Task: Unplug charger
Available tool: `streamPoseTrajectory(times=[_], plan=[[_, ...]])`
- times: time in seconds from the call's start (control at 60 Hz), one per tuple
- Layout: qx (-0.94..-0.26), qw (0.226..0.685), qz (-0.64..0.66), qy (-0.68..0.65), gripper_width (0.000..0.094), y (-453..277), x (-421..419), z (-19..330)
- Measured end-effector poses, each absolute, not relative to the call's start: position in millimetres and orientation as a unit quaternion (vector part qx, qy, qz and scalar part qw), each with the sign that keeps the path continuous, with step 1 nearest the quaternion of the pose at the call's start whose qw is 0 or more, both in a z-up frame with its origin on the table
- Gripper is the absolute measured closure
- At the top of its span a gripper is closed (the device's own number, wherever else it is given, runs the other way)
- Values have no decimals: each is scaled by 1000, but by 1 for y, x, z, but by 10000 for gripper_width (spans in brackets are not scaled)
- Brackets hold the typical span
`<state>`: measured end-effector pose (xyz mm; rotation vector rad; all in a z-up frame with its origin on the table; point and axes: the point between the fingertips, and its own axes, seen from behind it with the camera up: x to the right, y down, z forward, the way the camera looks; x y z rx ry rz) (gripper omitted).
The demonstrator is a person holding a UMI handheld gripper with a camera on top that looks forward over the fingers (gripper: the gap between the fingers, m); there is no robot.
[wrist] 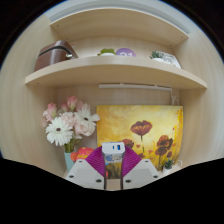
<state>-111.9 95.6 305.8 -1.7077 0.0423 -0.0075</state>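
My tool points straight ahead, its 2 white fingers spread apart with the magenta pads facing each other. The charger, a small white block with a dark mark on its face, stands between the pads at their tips; I cannot tell whether either pad touches it. Just beyond the fingers a painting of red poppies on a yellow ground leans against the wall. Ahead to my left is a bunch of pink and white flowers. Higher up, 2 pale wooden shelves run across; the lower carries a brown box at left and small bowls at right.
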Motion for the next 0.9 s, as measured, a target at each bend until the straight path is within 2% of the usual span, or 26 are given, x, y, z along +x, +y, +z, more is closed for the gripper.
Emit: streamPoseTrajectory(times=[0.033,0.083,0.2,0.35,0.367,0.483,0.617,0.683,0.717,0.9], plan=[[-749,662,-10,28,758,95,-86,331],[-749,661,-13,49,757,90,-51,349],[-790,606,-34,80,749,74,30,281],[-869,486,-30,89,748,36,83,108],[-874,478,-23,90,748,37,90,119],[-900,429,-14,73,735,18,102,49],[-920,386,12,67,728,7,102,13],[-925,373,16,67,695,4,104,0],[-921,384,22,68,686,7,104,2],[-922,383,25,62,611,19,103,-1]])
